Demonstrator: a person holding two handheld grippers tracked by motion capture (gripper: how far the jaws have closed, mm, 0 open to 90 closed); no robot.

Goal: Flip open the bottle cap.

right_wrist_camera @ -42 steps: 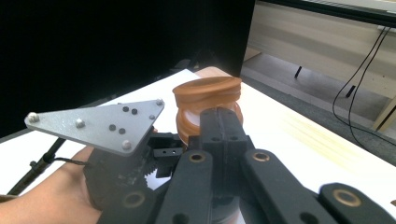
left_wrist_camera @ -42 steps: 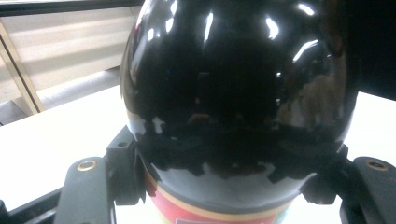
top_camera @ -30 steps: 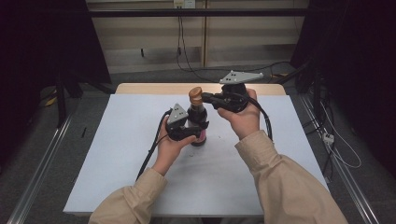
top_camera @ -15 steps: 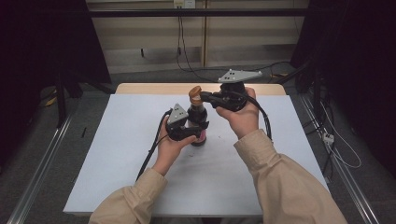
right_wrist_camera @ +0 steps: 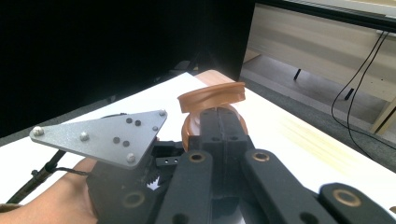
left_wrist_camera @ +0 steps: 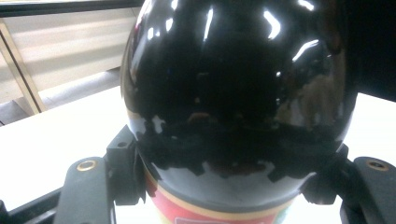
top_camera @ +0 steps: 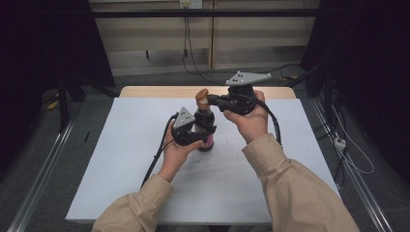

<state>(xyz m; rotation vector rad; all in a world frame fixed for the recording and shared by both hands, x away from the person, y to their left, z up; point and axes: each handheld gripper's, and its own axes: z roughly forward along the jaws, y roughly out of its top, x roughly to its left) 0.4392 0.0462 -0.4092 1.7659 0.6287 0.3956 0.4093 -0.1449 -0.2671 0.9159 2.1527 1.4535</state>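
Note:
A dark glossy bottle [top_camera: 203, 120] with a red label stands upright on the white table [top_camera: 121, 183]. My left gripper [top_camera: 201, 135] is shut on its body; in the left gripper view the bottle [left_wrist_camera: 233, 84] sits between the two black fingers [left_wrist_camera: 88, 186]. Its brown flip cap [top_camera: 201, 95] is tilted up on its hinge. My right gripper [top_camera: 210, 102] comes in from the right at cap height, jaws shut on the cap. In the right gripper view the jaws [right_wrist_camera: 219, 122] are together under the raised brown lid [right_wrist_camera: 212, 95], with the left gripper's grey plate [right_wrist_camera: 102, 135] below.
A bare wooden strip [top_camera: 159, 91] runs along the table's far edge. Black cables [top_camera: 157, 157] trail from both grippers across the sheet. Metal rails [top_camera: 43, 169] and loose wires [top_camera: 348, 150] lie on the floor at either side, and a wall panel stands behind.
The brown cap's lid has tipped from flat and round to tilted upward. The right gripper has risen slightly with it. The left gripper and bottle have stayed in place.

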